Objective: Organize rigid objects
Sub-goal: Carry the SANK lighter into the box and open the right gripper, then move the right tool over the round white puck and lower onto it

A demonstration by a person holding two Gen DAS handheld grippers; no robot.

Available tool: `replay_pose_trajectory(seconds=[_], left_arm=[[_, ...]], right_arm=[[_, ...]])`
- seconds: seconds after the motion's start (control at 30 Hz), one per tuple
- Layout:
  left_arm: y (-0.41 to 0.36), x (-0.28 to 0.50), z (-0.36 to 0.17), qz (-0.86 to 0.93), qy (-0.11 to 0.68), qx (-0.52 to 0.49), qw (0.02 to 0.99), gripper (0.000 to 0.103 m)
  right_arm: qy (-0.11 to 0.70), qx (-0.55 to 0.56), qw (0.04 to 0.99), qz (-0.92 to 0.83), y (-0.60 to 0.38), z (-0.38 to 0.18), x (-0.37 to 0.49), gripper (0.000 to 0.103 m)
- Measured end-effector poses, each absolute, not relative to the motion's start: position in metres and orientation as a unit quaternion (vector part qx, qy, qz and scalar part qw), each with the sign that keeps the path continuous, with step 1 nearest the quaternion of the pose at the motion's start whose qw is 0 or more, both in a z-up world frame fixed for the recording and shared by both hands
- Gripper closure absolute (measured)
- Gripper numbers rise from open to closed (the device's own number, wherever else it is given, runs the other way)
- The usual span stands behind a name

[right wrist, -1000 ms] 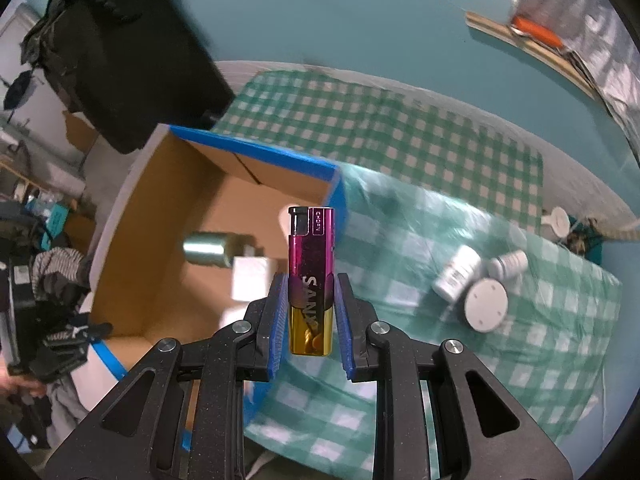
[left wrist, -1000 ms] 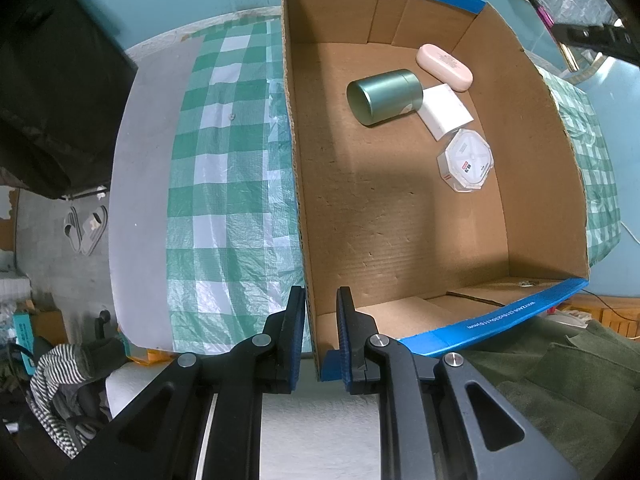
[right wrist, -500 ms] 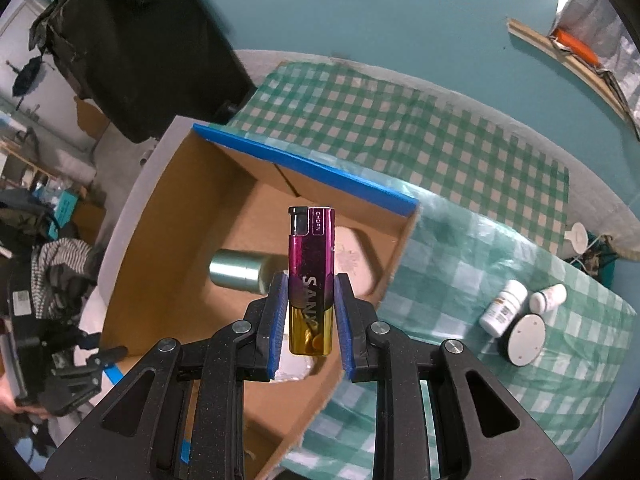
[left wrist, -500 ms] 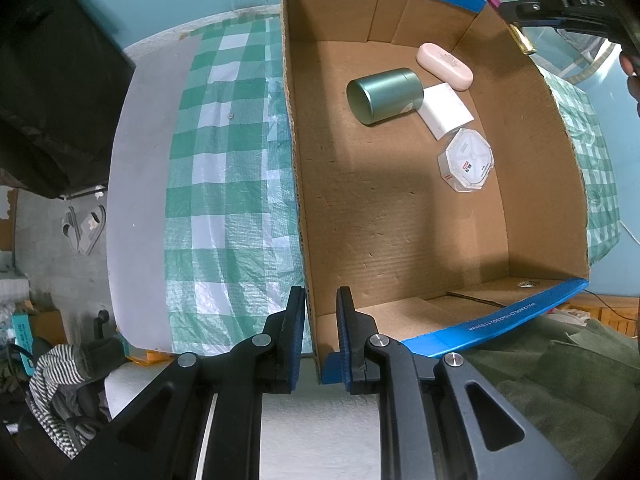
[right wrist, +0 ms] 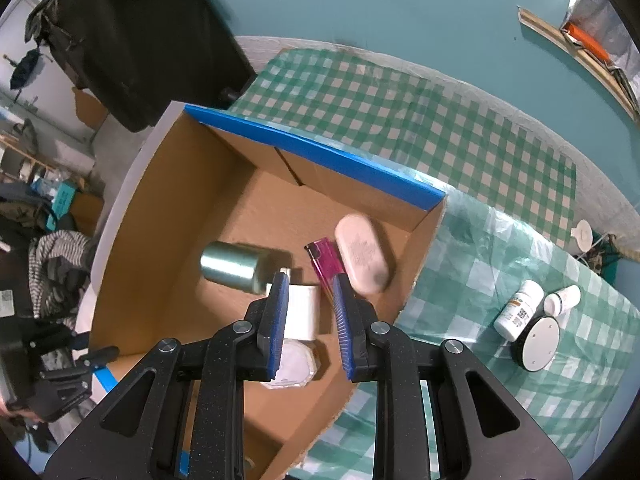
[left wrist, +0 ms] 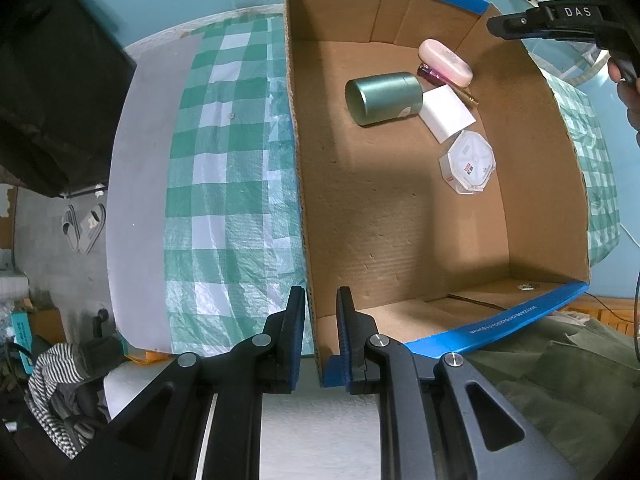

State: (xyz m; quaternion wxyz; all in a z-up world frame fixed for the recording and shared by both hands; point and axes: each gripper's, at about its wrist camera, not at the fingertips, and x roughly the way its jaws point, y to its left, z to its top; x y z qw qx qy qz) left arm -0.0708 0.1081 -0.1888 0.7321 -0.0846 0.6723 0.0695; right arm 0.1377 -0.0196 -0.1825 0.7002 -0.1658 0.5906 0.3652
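A round tabletop (right wrist: 460, 140) with a green and white checked cloth stands on a blue floor, and a big brown box (left wrist: 532, 160) with blue tape on its rim sits on it. The left tongs (left wrist: 320, 304) are clamped on the side wall of the box near one corner, at 6 o'clock in the left view, and they hold the box steady. The right tongs (right wrist: 310, 284) hang over the box, pointing down into it. They stand a little apart with nothing between them. The pink and gold lighter (right wrist: 325, 261) lies on the box floor, just past the tips of the right tongs, touching or almost touching the pink oval case (right wrist: 362, 260). So the lighter looks put away. Four more things are already in the box: a green tin (left wrist: 382, 98) on its side, the pink case at 1 o'clock of it, a white block (left wrist: 448, 114) just beside it, and a white eight-sided box (left wrist: 468, 166) near the right wall. I think well over half the job is done. Left out on the cloth, at 3 o'clock in the right view, are a big white bottle (right wrist: 518, 310), a small white bottle (right wrist: 564, 298) and a round white disc (right wrist: 538, 344), all close together. A small white cap (right wrist: 582, 236) lies farther off by the edge. To get those, the right tongs would need to lift clear of the tall box wall first. Dark bags and striped cloth lie on the floor around, well away.
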Motion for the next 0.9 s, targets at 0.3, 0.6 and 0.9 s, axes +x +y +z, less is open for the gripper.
replay_pose_trajectory(seconds=[0.3, 0.6, 0.9], left_arm=[[0.108, -0.071, -0.189, 0.07, 0.674, -0.085, 0.731, 0.088], [0.109, -0.07, -0.189, 0.071, 0.673, -0.084, 0.731, 0.088], [0.109, -0.07, -0.188, 0.073, 0.674, -0.082, 0.731, 0.088]], right_arm=[[0.578, -0.162, 0.709, 0.37, -0.029, -0.17, 0.133, 0.065], [0.567, -0.155, 0.721, 0.368, -0.049, -0.15, 0.135, 0.052], [0.56, -0.163, 0.734, 0.347, -0.086, -0.146, 0.144, 0.052]])
